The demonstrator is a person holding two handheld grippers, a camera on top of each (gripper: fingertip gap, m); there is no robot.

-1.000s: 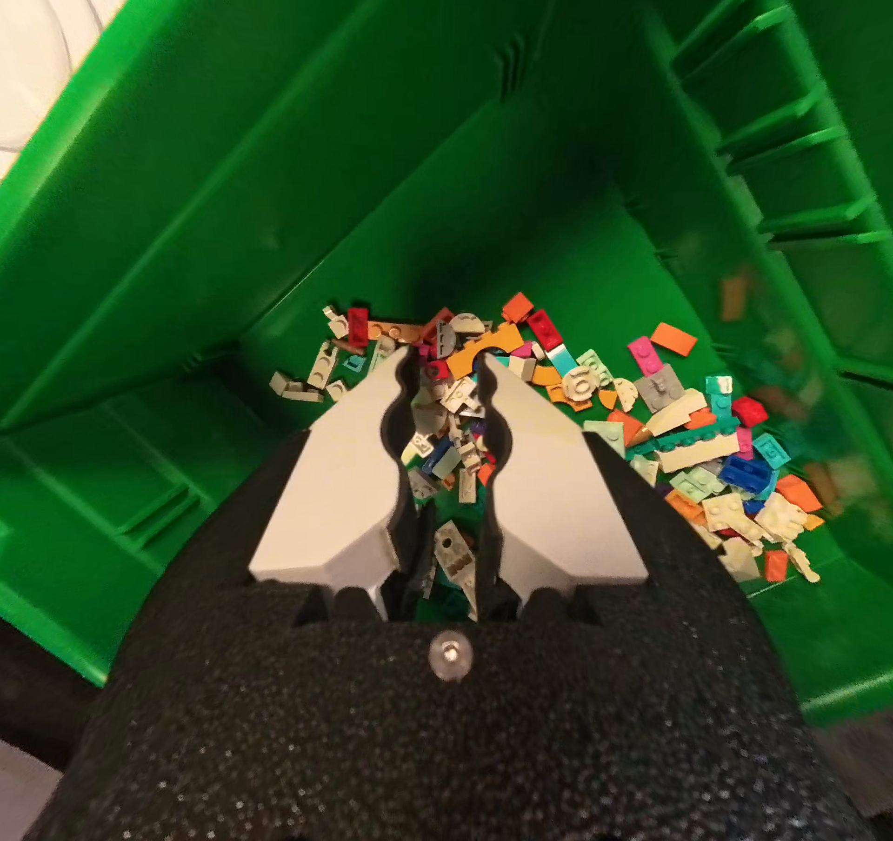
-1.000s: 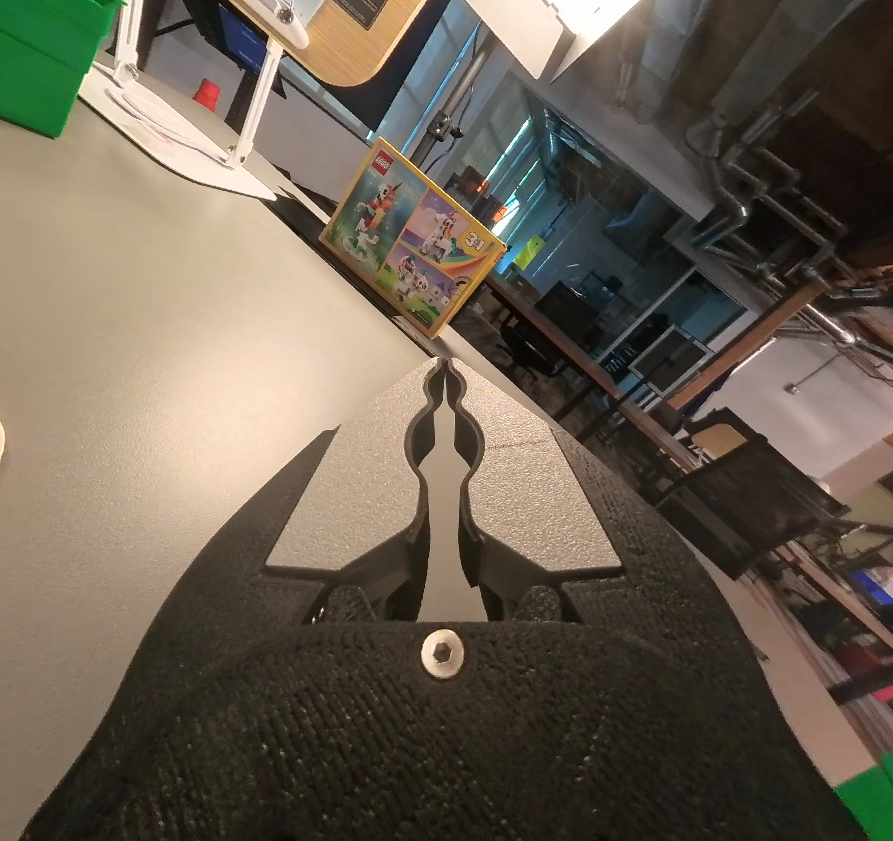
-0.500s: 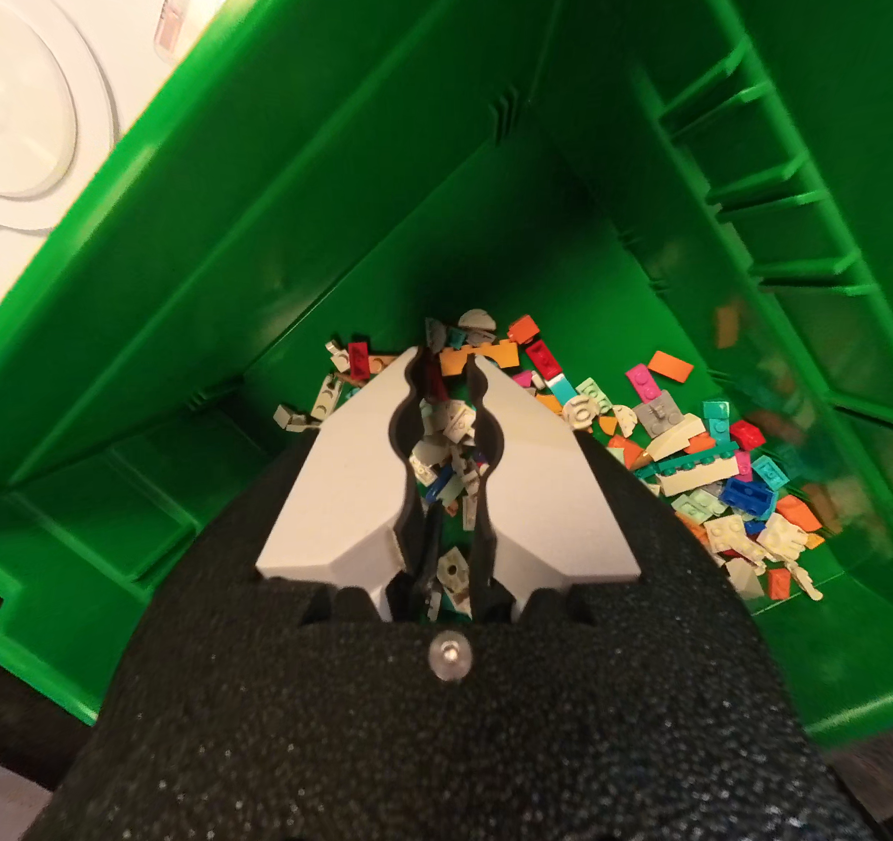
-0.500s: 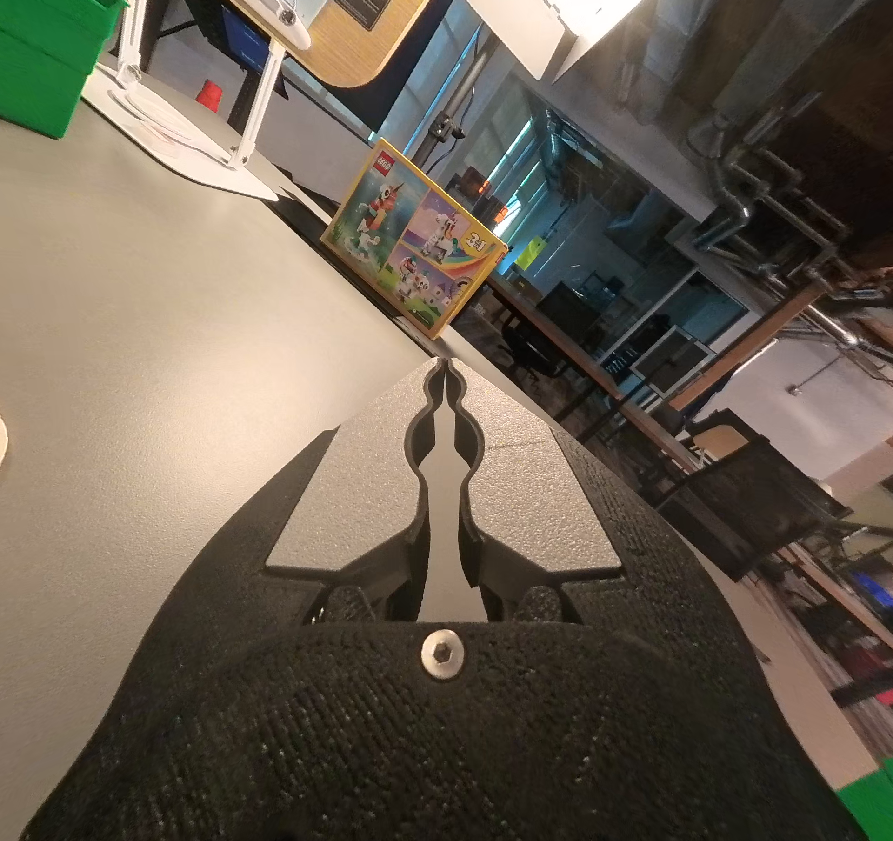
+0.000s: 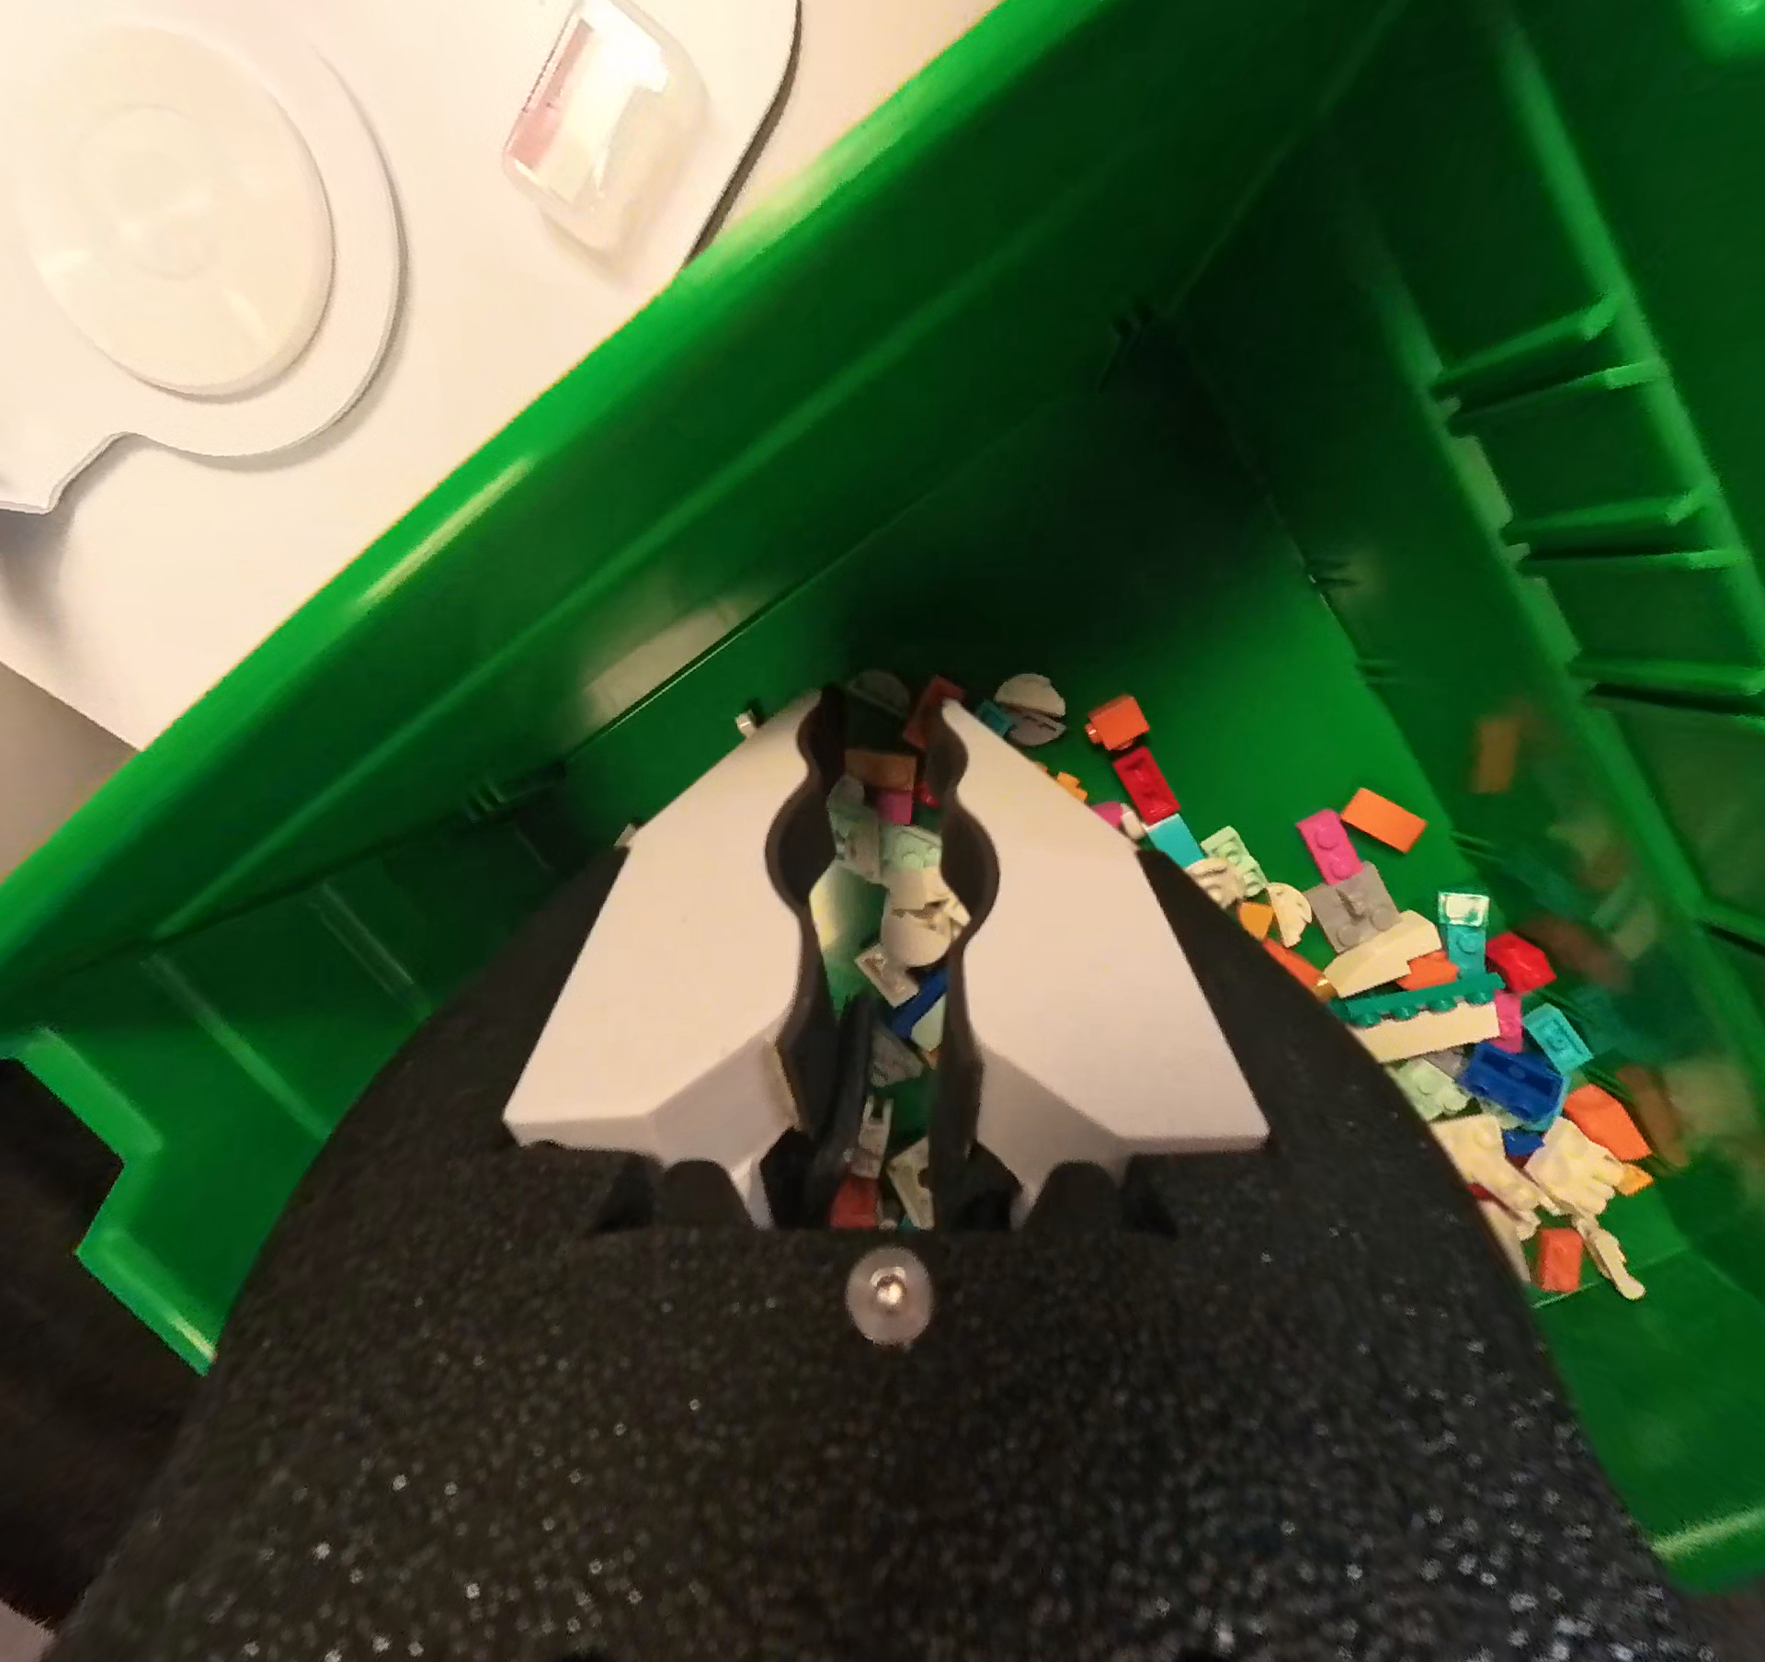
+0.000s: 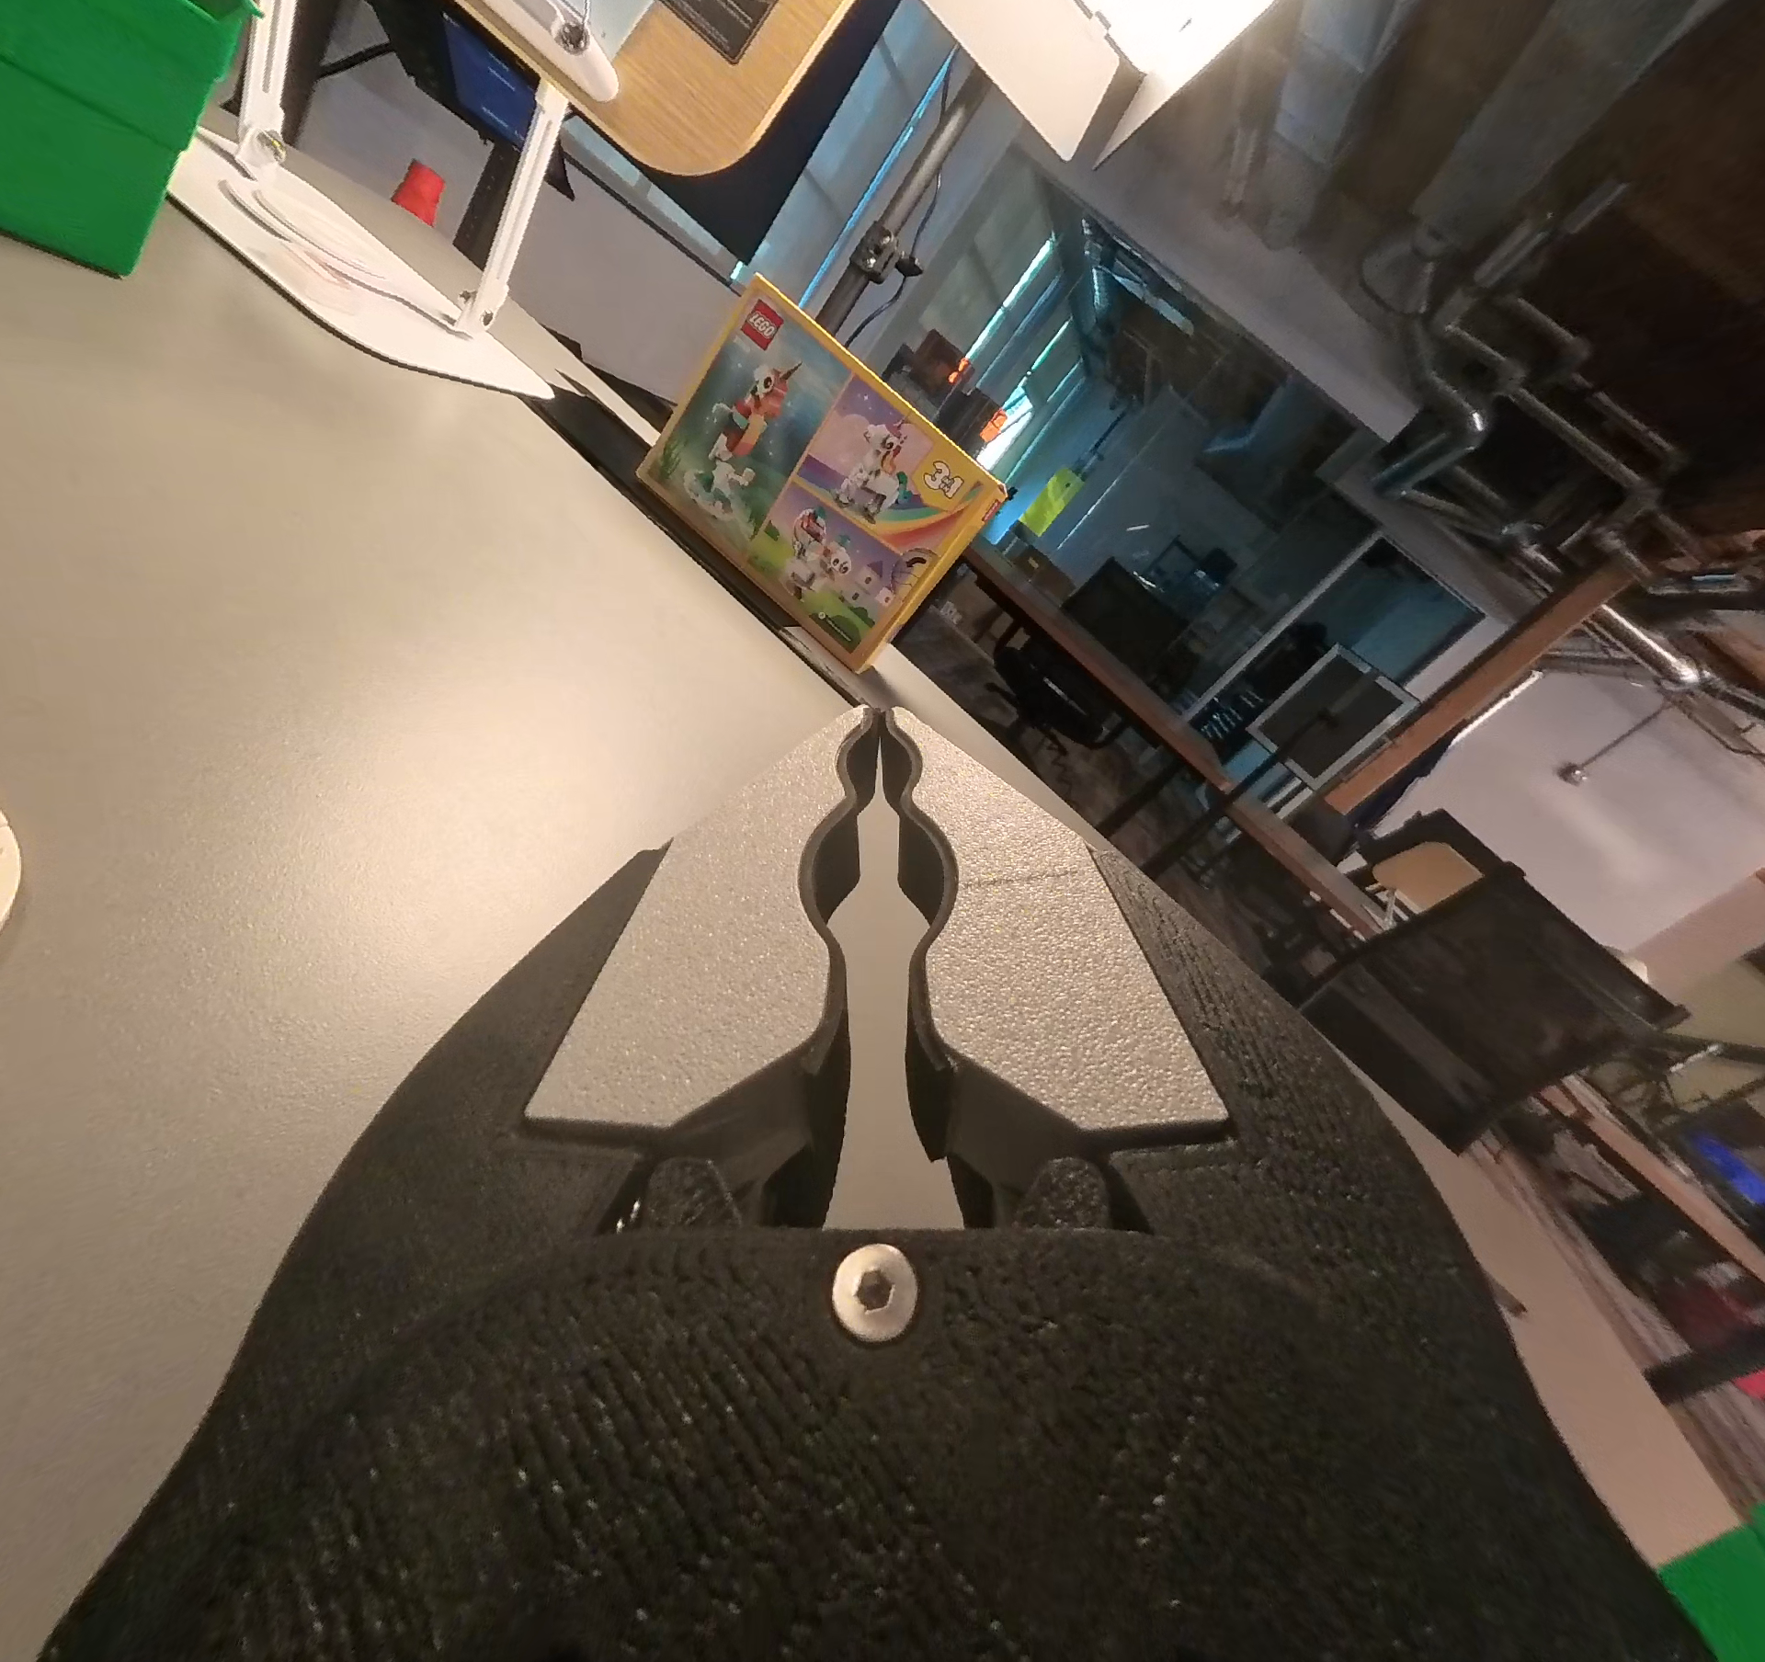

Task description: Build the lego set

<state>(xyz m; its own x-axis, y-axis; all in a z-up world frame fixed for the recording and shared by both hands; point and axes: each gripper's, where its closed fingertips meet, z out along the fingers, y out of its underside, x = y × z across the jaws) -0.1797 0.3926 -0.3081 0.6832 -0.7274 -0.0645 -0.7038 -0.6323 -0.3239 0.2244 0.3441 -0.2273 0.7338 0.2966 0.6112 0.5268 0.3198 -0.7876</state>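
Left gripper (image 5: 883,709) has narrowed, lifting over bricks (image 5: 1433,1024) in green bin (image 5: 955,375).

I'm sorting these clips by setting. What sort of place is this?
Probably a workshop or lab in an industrial-style building. The right wrist view shows a long grey worktable holding a lego set box, exposed pipes overhead, and more benches behind glass partitions.
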